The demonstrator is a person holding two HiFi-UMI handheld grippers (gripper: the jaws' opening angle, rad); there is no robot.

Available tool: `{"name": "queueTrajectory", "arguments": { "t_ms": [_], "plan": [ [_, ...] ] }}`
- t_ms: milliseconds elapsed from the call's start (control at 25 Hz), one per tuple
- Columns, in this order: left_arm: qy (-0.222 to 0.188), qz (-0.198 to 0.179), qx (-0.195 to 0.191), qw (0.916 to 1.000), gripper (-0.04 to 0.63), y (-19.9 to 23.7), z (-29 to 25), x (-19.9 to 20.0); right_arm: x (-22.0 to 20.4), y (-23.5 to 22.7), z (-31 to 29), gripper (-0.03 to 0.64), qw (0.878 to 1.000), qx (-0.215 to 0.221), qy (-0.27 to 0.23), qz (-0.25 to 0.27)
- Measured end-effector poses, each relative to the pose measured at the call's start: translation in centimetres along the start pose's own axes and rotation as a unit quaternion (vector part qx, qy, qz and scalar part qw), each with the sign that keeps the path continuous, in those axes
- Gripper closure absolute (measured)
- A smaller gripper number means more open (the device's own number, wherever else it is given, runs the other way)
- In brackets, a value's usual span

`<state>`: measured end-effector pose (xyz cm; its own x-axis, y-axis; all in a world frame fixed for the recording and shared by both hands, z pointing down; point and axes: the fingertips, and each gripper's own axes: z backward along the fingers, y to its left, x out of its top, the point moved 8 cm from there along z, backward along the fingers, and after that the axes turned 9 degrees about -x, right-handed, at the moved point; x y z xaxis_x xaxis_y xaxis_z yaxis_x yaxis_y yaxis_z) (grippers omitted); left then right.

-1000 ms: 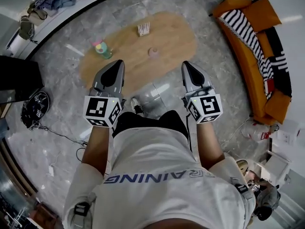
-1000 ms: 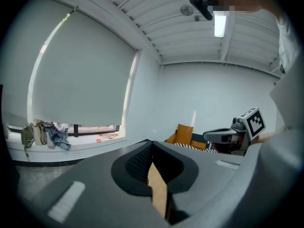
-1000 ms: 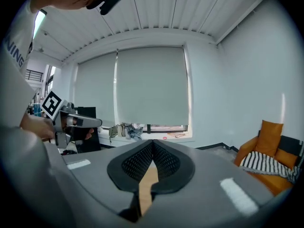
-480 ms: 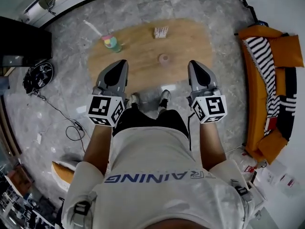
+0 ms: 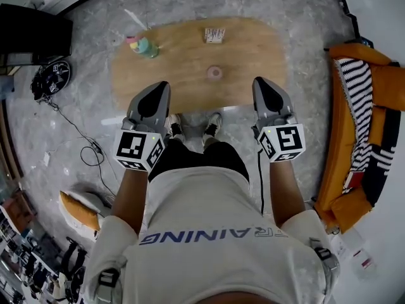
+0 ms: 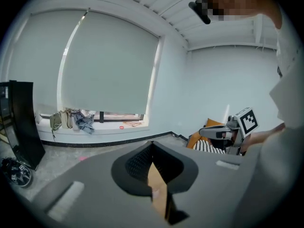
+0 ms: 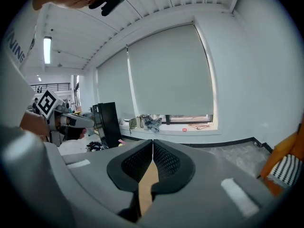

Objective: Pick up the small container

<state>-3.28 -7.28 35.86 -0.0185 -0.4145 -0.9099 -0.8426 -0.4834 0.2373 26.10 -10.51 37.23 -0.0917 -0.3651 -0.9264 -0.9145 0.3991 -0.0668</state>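
I am at the approach step of picking up the small container [image 5: 214, 73]. It sits alone near the middle of the oval wooden worktop [image 5: 183, 75], at about eleven o'clock from the right claw [image 5: 261, 84] and one o'clock from the left claw [image 5: 155, 88], well apart from both. Each claw is pinched together and holds nothing. I judge the right claw should open wide first, then come down squarely around the container before closing gently. It looks low, round and pale pink with a ring-like top; finer detail is too small to tell.
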Motion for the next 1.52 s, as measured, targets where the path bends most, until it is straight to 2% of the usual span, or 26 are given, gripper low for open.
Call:
{"name": "queueTrajectory", "arguments": {
  "t_ms": [160, 240, 480, 640, 760, 960, 1120, 1520],
  "plan": [
    [0.000, -0.004, -0.007, 1.0000, 0.592, 0.6, -0.3, 0.4, -0.1, 0.5, -0.4, 0.589, 1.000, -0.002, 0.004, -0.008],
    [0.000, -0.005, -0.013, 0.9999, 0.592, 0.7, -0.1, 0.6, -0.1, 1.0, -0.4, 0.559, 1.000, 0.003, 0.010, -0.011],
    [0.000, 0.005, -0.028, 0.9996, 0.592, 1.9, -0.1, 0.2, -1.1, 2.4, -1.7, 0.295, 0.999, 0.014, 0.039, -0.011],
    [0.003, 0.003, -0.029, 0.9996, 0.592, 2.5, -0.1, -0.5, -2.9, 2.7, -2.5, 0.190, 0.998, 0.013, 0.064, -0.001],
    [0.006, -0.001, -0.025, 0.9997, 0.592, 3.3, 0.0, -1.3, -4.5, 3.2, -3.5, 0.136, 0.997, 0.012, 0.077, 0.004],
    [0.015, 0.001, -0.016, 0.9998, 0.592, 4.7, -0.7, -3.2, -8.2, 3.4, -5.4, 0.106, 0.994, 0.020, 0.105, 0.001],
    [0.017, 0.014, -0.011, 0.9997, 0.592, 5.9, -2.2, -5.6, -13.4, 3.3, -8.9, 0.061, 0.990, 0.040, 0.136, 0.010],
    [0.063, 0.026, -0.014, 0.9975, 0.592, 8.5, -6.8, -12.7, -26.7, 1.8, -18.1, 0.063, 0.981, 0.031, 0.190, 0.019]
  ]
}}
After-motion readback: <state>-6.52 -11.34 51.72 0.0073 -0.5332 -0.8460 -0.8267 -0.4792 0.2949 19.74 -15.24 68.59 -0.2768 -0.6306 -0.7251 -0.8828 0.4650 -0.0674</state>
